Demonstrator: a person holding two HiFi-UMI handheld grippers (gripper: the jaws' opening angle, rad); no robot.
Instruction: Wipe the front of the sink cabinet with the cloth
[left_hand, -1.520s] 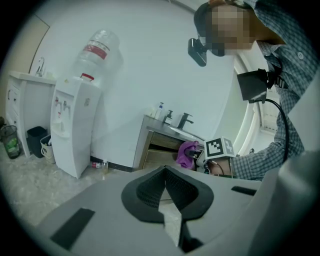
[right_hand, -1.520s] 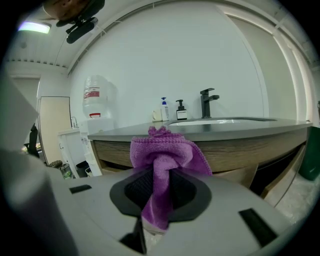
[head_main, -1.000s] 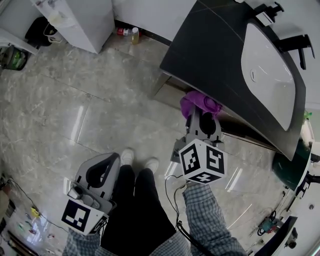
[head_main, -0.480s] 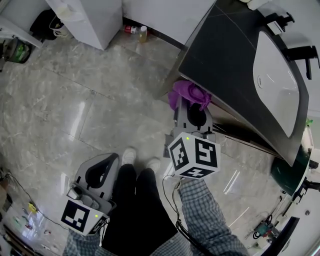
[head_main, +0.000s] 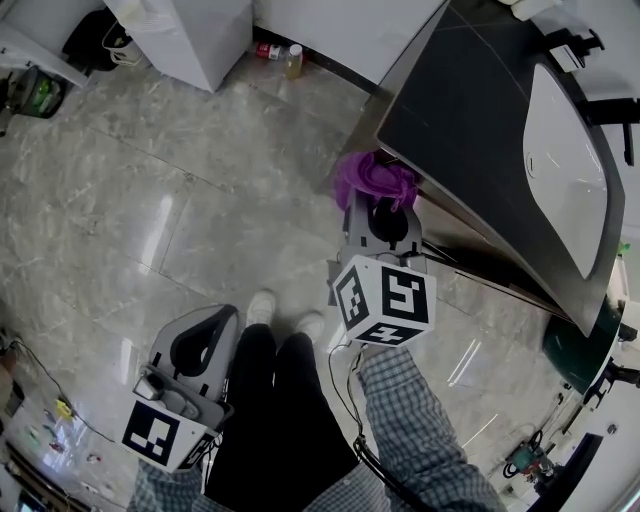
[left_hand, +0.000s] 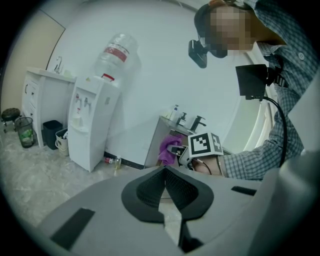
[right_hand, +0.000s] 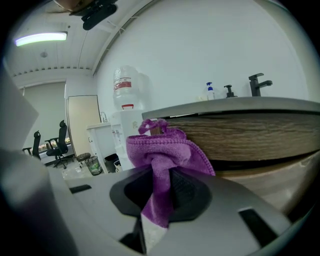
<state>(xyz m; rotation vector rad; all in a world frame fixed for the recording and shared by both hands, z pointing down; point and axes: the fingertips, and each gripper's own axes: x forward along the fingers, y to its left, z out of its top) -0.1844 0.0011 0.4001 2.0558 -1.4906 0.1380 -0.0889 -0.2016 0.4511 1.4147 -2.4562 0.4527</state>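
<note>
One purple cloth (right_hand: 165, 150), clamped in the right gripper's (right_hand: 162, 185) fingers, is at the sink cabinet's (right_hand: 260, 135) front corner. Wiping seems under way, its extent unclear. The left gripper's (left_hand: 165, 175) fingers are together and empty.

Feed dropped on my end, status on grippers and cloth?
Right gripper shut on purple cloth. Left gripper shut, empty, held low. Cloth at corner of cabinet front, contact unclear. Nothing in the way.

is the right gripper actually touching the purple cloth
Touching. In the right gripper view, the right gripper pinches the purple cloth between its jaws, a fold hanging below.
</note>
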